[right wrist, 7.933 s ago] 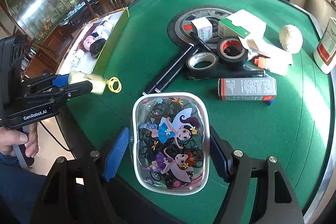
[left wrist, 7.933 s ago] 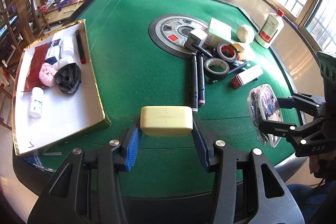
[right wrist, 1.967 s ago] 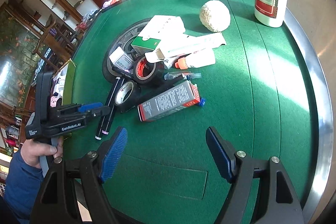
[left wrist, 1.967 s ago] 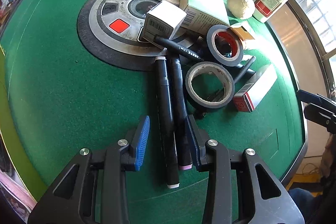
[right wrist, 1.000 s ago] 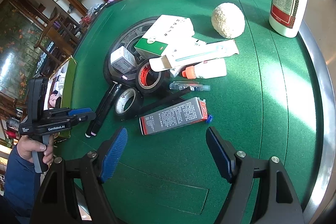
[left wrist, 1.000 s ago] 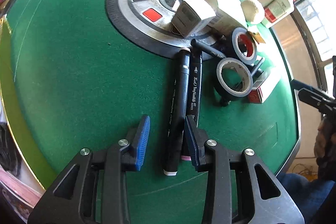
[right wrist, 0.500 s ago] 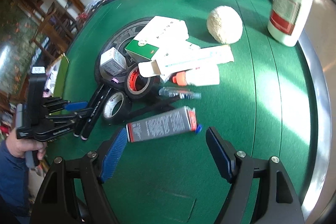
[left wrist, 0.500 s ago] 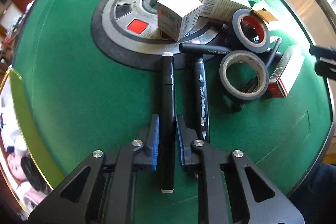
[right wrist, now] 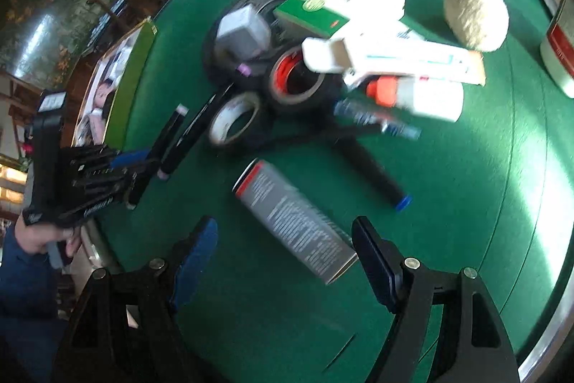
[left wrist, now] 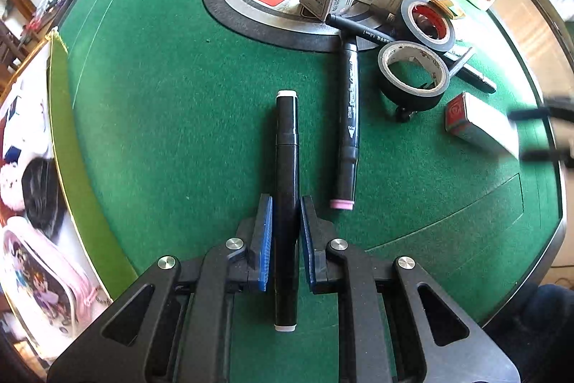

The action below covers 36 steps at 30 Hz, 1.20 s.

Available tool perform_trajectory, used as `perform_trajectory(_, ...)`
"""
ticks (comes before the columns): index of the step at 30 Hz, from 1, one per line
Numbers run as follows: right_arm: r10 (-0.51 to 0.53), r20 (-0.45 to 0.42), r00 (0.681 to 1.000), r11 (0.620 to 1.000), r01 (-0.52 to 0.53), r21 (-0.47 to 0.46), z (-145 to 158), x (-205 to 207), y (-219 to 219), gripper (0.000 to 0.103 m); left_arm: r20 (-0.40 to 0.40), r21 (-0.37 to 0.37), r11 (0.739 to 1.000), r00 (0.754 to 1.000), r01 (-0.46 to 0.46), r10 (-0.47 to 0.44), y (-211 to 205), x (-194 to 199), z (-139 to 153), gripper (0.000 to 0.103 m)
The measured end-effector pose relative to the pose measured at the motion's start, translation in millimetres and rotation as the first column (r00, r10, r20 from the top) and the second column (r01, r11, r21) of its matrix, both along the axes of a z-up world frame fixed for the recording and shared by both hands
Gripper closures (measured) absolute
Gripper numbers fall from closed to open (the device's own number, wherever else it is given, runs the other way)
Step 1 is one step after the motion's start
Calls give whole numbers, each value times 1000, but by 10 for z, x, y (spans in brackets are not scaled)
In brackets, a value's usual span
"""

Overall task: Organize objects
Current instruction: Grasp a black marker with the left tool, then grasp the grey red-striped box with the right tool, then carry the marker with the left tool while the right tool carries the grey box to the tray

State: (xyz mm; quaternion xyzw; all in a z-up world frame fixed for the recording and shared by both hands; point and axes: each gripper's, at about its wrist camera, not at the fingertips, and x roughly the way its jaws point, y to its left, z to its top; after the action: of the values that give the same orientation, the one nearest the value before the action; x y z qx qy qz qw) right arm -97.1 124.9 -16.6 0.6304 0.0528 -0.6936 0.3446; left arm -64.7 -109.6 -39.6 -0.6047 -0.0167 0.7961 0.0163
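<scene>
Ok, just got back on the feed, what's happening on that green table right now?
A person is tidying clutter off the green table with two handheld tools. The left tool is shut on a black marker, gripped along its lower half, while a second marker lies beside it on the felt. The right tool is open and empty, hovering above a grey and red box. Tape rolls, boxes and bottles remain piled near the centre, and a tray at the left edge holds sorted items.

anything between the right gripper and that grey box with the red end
Nothing visible. The right gripper is open and the grey box lies on bare green felt, its near end between the pads; no other object intervenes.
</scene>
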Motion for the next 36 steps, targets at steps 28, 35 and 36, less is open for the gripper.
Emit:
perform_trajectory(28, -59, -158, 986, 997, 64, 30, 59, 431, -258, 77, -77, 132, 988, 993, -75, 86, 149, 499, 3, 89)
perform_trajectory(35, -35, -157, 987, 999, 36, 8, 81, 590, -484, 77, -98, 143, 987, 991, -72, 86, 102, 627, 202, 89)
perform_trajectory(36, -33, -160, 987, 999, 34, 6, 86, 604, -507, 77, -102, 145, 987, 991, -73, 89, 79, 650, 227, 89)
